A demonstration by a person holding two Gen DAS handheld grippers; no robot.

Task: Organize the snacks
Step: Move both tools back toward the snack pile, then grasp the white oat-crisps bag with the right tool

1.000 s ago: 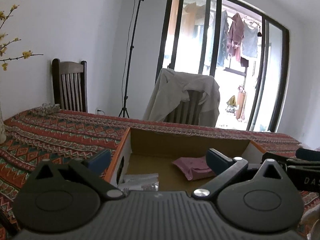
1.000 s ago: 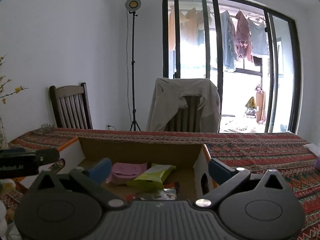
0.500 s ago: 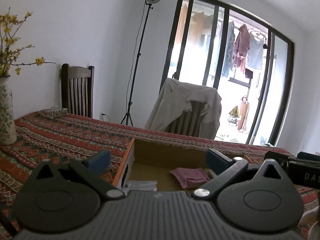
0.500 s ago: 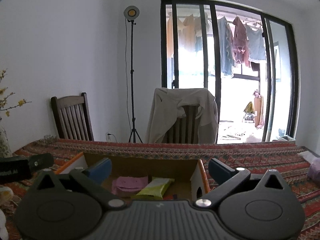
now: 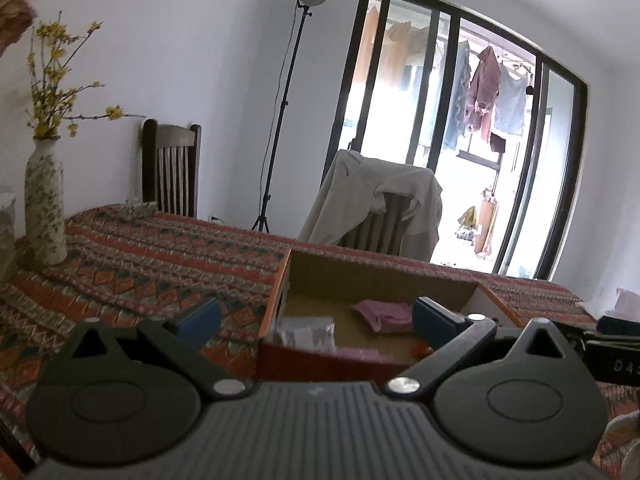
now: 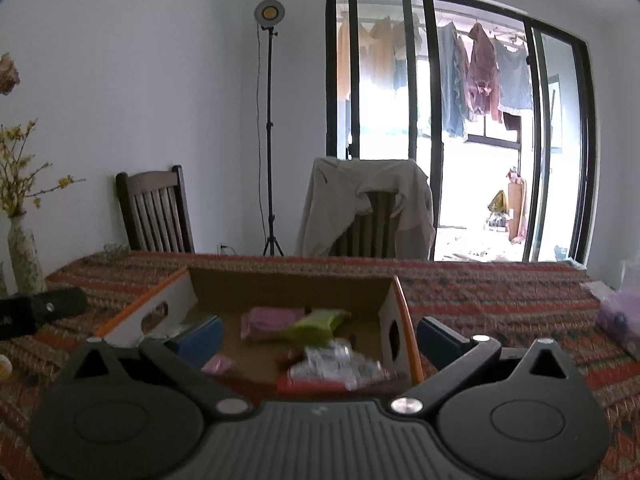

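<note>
The bench, spread with a red patterned cloth, fills the middle band of both wrist views. On it stands the open cardboard box, centre of the right wrist view and lower centre-right of the left wrist view. Inside lie the snacks: a pink packet near the back wall, a yellow-green packet just beside it and seemingly overlapping it, a clear crinkly packet toward the near right corner, and a small pink piece at the near edge. The left wrist view shows the pink packet too, and a clear wrapper in the near left corner.

The left gripper and the right gripper both have their jaws spread wide with nothing between them. Both sit low in frame, in front of the box's near wall; the right gripper's jaws frame the box interior, while the left gripper's jaws straddle the box's left wall.

By the look of it most snacks are already boxed, and the step in hand is probably fetching whatever is left; a pale purple bag at the right edge may be one, though it is too blurred to tell. To do it well, I would drop onto a packet's flat body, close gently to avoid crushing it, and clear the box rim before letting go.
</note>
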